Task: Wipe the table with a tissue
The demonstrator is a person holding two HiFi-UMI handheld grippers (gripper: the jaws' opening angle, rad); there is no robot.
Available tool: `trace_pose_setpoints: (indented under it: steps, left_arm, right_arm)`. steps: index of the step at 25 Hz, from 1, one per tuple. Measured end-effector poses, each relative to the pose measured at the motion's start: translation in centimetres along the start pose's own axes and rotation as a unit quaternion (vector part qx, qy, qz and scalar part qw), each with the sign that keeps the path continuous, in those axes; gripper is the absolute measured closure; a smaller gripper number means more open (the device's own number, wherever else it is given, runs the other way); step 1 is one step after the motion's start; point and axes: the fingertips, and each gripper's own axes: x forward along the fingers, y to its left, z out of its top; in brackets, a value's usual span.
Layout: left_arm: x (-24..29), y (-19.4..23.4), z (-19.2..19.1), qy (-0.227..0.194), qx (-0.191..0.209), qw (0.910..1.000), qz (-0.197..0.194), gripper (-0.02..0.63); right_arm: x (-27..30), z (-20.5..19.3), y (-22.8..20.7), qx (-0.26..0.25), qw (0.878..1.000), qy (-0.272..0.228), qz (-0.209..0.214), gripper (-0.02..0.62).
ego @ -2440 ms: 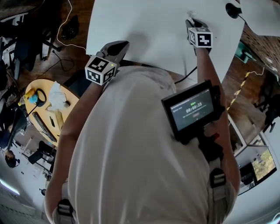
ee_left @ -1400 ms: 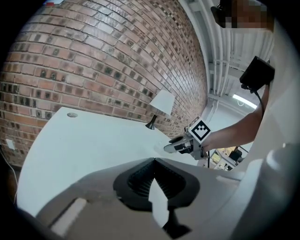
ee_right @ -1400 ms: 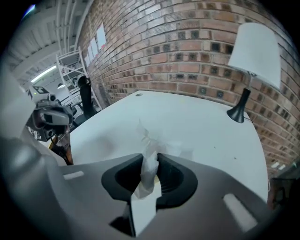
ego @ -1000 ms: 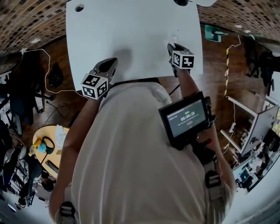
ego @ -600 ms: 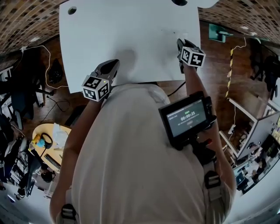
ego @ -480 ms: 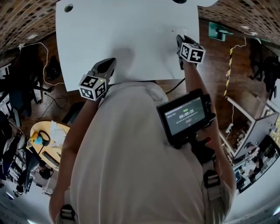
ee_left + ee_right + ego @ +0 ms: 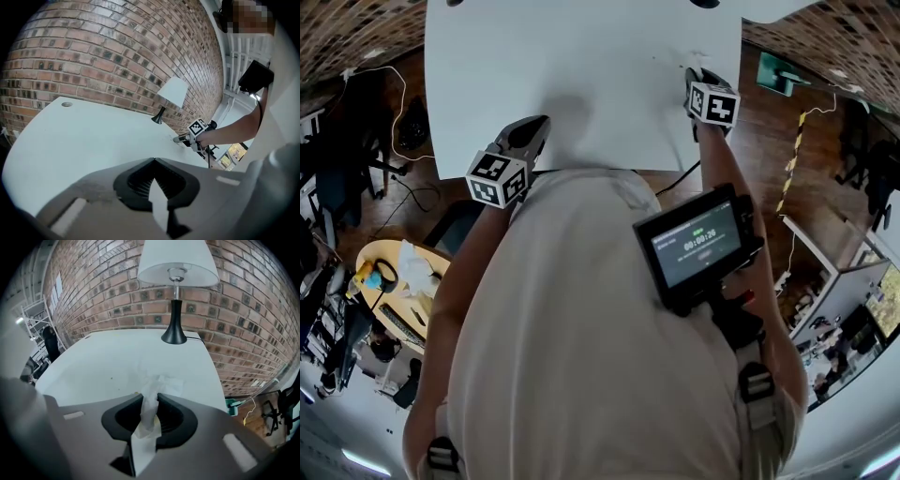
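While right fingers (image 7: 183, 417) pinch the tissue (image 7: 150, 405) | white, crumpled, twisted strip | left fingers (image 7: 135, 182) pressed together

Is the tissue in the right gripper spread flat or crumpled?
Crumpled: the tissue is a bunched twist pinched between the right gripper's jaws, its ruffled end over the white table.
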Motion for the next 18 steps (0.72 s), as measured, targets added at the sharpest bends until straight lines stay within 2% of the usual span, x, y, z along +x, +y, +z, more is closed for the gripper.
trace_pose_setpoints:
  steps: [4,6,11,15,18]
  left_arm:
    - [-0.8,0.5,-0.6,0.000,-0.002,1.0000,0.002,0.601]
    - [-0.8,0.5,-0.5,-0.002,-0.002,1.0000,0.003,0.601]
    - [-1.3,0.1,0.3,-0.010,-0.004,0.9999,0.014,0.601]
    - [-2.0,0.5,0.2,-0.014,-0.015,0.9993,0.031,0.601]
    - [-1.7,0.3,0.1,-0.015,-0.019,0.9991,0.034,0.601]
  right_arm:
    - [0.3,0.1,2.2,0.001,1.000,0.002,0.009,0.517]
    - [0.5,0.4,3.0,0.003,1.000,0.005,-0.001,0.517]
    - [0.9,1.7,4.3,0.052,0.998,-0.005,-0.017,0.517]
    - [1.9,3.3,6.9,0.014,1.000,-0.009,0.003,0.517]
    - [2.5,3.8,9.1,-0.045,0.998,-0.009,0.031,0.517]
